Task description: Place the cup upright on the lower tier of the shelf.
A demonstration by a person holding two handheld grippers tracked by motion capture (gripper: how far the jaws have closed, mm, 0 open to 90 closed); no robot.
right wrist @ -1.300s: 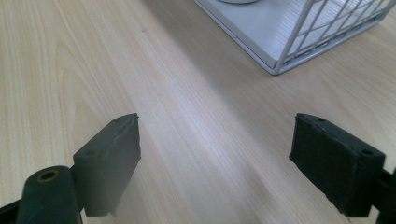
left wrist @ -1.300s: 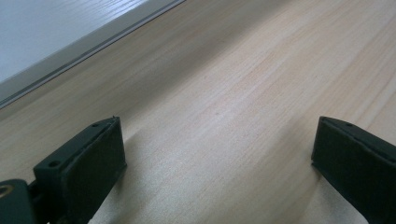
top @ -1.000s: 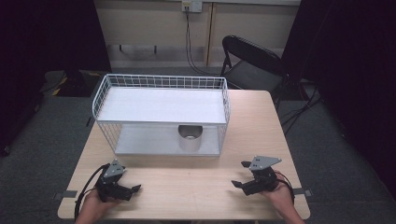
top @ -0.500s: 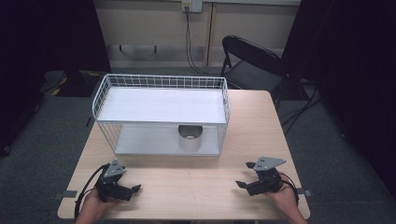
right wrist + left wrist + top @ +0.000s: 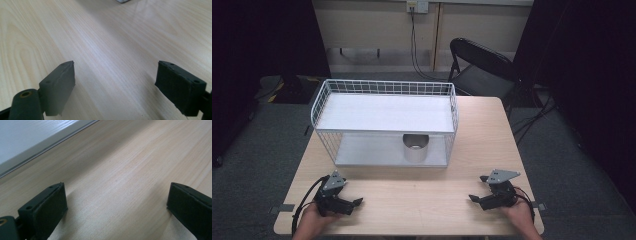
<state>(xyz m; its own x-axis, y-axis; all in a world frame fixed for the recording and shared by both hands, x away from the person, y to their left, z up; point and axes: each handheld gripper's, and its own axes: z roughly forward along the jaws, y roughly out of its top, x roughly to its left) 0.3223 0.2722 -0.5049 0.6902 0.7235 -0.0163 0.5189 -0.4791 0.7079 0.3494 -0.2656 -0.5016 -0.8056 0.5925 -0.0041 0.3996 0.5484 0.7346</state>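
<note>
Your left gripper (image 5: 343, 202) rested on the worktop (image 5: 422, 200) near its front left corner, jaws spread wide and holding nothing. Beyond it, the white wire rack (image 5: 384, 122) stood at the worktop's far middle, with a metal cup (image 5: 415, 147) on its lower shelf. Your right gripper (image 5: 484, 199) lay near the front right corner, jaws equally wide and empty

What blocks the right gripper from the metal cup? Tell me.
Only bare table lies between the right gripper and the rack. The metal cup stands on the rack's lower shelf; whether wire mesh closes that front side is unclear.
</note>
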